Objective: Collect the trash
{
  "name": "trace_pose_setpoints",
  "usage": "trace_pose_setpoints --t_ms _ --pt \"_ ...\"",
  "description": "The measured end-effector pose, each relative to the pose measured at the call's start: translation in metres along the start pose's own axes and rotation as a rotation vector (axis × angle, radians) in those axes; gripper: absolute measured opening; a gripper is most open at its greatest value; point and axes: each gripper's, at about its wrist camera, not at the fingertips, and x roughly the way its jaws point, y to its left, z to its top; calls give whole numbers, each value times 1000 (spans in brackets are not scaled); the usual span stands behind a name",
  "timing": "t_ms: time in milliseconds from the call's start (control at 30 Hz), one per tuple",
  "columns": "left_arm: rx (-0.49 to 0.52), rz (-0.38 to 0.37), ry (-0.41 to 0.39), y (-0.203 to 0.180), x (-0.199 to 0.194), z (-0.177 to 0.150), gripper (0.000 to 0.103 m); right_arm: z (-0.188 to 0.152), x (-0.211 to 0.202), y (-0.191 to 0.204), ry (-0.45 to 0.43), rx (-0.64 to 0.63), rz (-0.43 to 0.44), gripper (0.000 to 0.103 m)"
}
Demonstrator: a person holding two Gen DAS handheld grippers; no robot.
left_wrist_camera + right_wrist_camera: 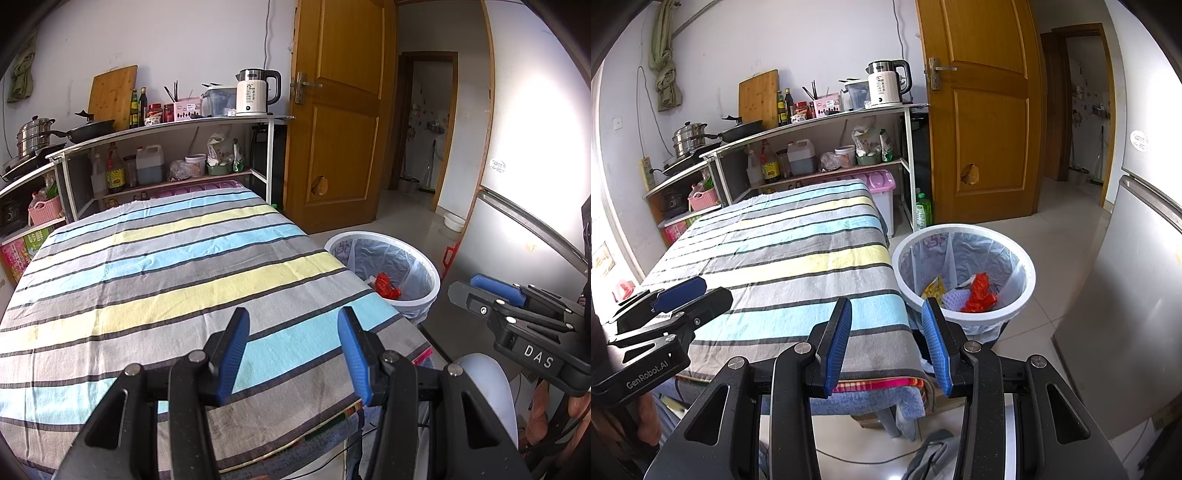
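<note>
Striped table (pixel 783 258): bare; bin (pixel 964 314), right: red wrapper (pixel 977 293), scraps inside; left gripper (pixel 291 354), right gripper (pixel 886 343): wide, empty; collection apparently complete.

I see the white round bin (pixel 964 269) standing upright on the tiled floor just beside the table's corner, lined with a translucent bag. Inside it lie a crumpled red wrapper (pixel 979 293), a yellow packet (pixel 932 286) and a pale mesh piece (pixel 955 297), all touching.

Bin (pixel 428 291) partly behind tablecloth (pixel 184 266)
</note>
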Motion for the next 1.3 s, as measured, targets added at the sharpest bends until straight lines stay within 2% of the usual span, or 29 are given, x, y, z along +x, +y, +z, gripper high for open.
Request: trace_pose_setpoints --t_ms 1300 --pt "10 -1 18 2 6 -1 51 -2 10 2 13 -6 1 41"
